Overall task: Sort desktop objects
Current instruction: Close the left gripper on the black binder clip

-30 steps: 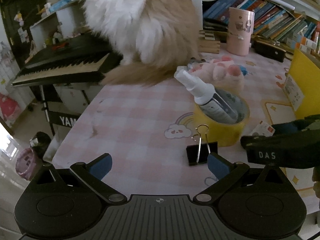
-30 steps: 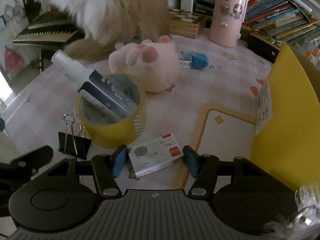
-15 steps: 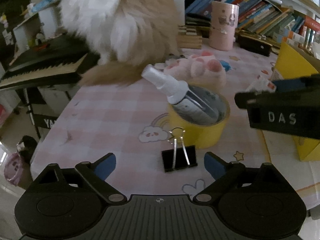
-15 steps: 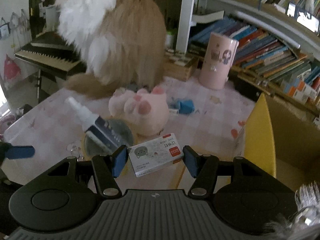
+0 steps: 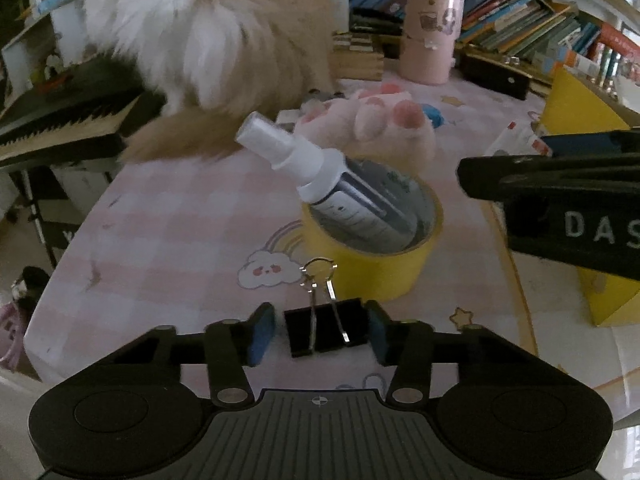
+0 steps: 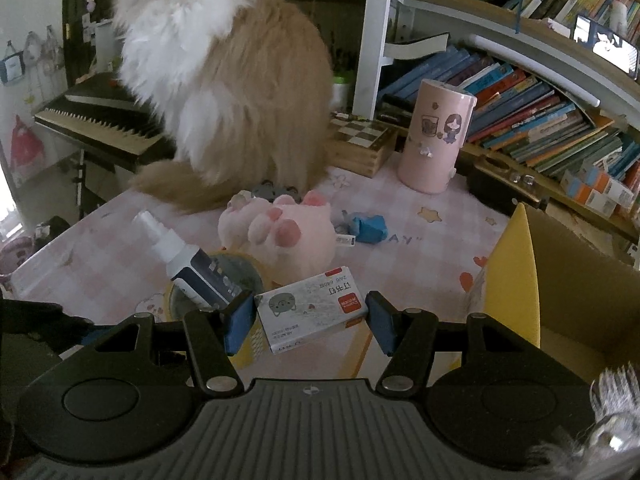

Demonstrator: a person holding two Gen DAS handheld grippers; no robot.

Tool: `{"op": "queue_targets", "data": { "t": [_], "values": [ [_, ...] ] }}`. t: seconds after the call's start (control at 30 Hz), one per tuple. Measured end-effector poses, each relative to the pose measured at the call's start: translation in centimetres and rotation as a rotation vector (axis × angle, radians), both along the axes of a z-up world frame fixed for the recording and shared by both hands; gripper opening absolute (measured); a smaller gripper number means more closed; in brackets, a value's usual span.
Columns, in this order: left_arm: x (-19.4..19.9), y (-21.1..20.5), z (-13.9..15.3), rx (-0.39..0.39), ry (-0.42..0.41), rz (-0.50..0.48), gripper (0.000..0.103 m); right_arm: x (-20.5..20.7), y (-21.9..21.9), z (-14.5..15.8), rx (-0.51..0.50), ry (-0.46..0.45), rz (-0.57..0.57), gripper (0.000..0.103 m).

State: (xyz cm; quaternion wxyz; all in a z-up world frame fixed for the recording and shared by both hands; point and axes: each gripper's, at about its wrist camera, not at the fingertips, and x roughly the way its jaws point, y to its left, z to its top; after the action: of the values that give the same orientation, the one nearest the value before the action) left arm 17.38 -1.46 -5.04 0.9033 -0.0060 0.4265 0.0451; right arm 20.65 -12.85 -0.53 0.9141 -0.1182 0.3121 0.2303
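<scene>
While the left tongs [image 5: 320,330] are closing around a black binder clip [image 5: 326,330] on the pink checked table [image 5: 172,232], small gaps show between its sides and the blue pads [image 5: 262,332]. Just beyond the clip stands a yellow tape roll [image 5: 376,270] with a spray bottle [image 5: 320,176] leaning in it. The right tongs [image 6: 310,322] clamp a small staple box [image 6: 310,312] held above the table, with a yellow box [image 6: 516,276] to their right. A fluffy cat [image 6: 224,92] sits far ahead.

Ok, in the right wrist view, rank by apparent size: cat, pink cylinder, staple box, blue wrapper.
1. Cat
2. Pink cylinder and staple box: look similar; the box is nearer, so unsure.
3. Blue wrapper
</scene>
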Motion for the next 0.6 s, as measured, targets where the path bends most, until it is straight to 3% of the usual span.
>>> {"op": "queue_targets", "data": {
  "t": [0.27,0.6],
  "values": [
    [-0.5,0.7,0.6,0.002,-0.018,0.020,0.040,-0.4,0.1,0.0,0.010,0.003,-0.002,0.057],
    [-2.8,2.1,2.8,-0.004,-0.100,0.057,0.040,-2.3,0.2,0.6,0.028,-0.012,-0.003,0.058]
  ]
}}
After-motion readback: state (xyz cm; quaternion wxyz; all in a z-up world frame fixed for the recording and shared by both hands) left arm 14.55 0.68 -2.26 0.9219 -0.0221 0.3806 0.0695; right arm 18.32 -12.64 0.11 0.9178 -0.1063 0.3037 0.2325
